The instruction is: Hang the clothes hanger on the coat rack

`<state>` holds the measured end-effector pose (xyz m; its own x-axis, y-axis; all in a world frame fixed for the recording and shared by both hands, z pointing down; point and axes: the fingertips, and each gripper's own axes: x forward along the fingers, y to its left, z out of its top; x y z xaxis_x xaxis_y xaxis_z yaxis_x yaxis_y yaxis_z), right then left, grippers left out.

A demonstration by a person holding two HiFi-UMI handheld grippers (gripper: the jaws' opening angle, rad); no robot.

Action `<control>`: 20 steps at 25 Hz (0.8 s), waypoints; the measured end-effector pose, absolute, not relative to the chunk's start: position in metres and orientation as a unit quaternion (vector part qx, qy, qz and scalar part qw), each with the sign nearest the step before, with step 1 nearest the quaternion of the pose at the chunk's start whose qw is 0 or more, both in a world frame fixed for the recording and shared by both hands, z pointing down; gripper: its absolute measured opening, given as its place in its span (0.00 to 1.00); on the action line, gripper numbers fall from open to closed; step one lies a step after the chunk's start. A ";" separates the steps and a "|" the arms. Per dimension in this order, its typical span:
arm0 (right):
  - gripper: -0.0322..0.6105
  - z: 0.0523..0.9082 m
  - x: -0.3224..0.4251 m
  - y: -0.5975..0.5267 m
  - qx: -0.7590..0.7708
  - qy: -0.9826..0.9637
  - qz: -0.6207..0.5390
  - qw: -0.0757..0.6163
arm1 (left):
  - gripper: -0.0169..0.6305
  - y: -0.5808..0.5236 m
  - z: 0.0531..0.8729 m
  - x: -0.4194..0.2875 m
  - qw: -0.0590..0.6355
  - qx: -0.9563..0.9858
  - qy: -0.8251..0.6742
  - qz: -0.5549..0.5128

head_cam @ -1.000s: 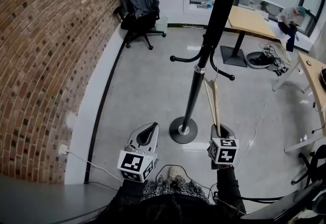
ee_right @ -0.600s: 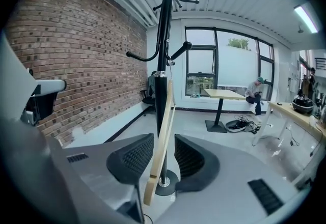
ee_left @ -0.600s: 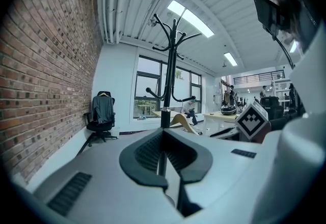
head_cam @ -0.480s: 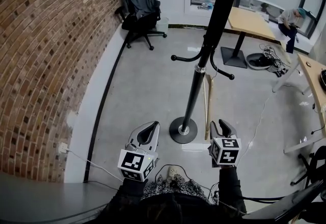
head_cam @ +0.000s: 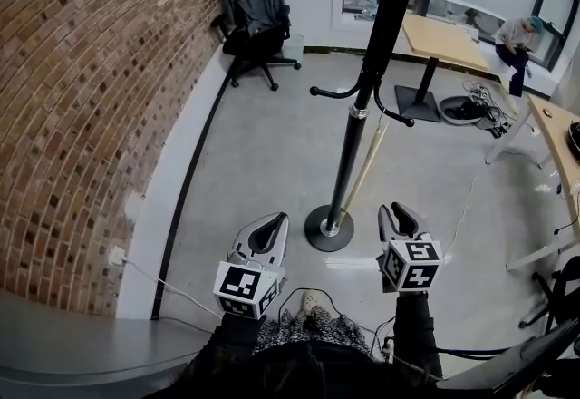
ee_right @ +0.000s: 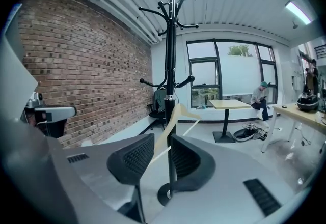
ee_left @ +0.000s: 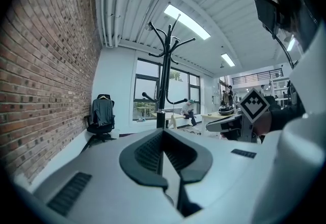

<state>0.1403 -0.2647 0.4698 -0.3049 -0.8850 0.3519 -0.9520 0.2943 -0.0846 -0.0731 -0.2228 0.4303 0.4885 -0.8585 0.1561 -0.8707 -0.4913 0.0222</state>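
A black coat rack (head_cam: pixel 362 107) stands on a round base (head_cam: pixel 328 228) just ahead of me. The pale wooden hanger (head_cam: pixel 367 161) hangs from one of its lower hooks, slanting down toward the pole. My right gripper (head_cam: pixel 396 218) is open and empty, a little short of the base and apart from the hanger. In the right gripper view the hanger (ee_right: pixel 175 112) shows beyond the right gripper (ee_right: pixel 162 140), in front of the coat rack (ee_right: pixel 170 65). My left gripper (head_cam: pixel 265 234) is shut on nothing, left of the base. The left gripper (ee_left: pixel 163 134) points toward the coat rack (ee_left: pixel 164 90).
A brick wall (head_cam: pixel 91 98) runs along the left. An office chair with a grey garment (head_cam: pixel 256 12) stands at the back. A wooden table (head_cam: pixel 444 39), floor cables (head_cam: pixel 480 102) and a seated person (head_cam: pixel 515 34) are at the back right. Another table edge (head_cam: pixel 557 130) is at the right.
My right gripper has let go of the hanger and drawn back and down. The hanger now hangs free from the lower hook, swung toward the pole. The left gripper has barely moved.
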 end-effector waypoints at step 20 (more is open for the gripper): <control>0.07 0.387 0.124 -0.110 0.586 -0.805 0.047 0.077 | 0.04 -0.119 0.391 -0.043 0.026 0.882 -0.469 0.017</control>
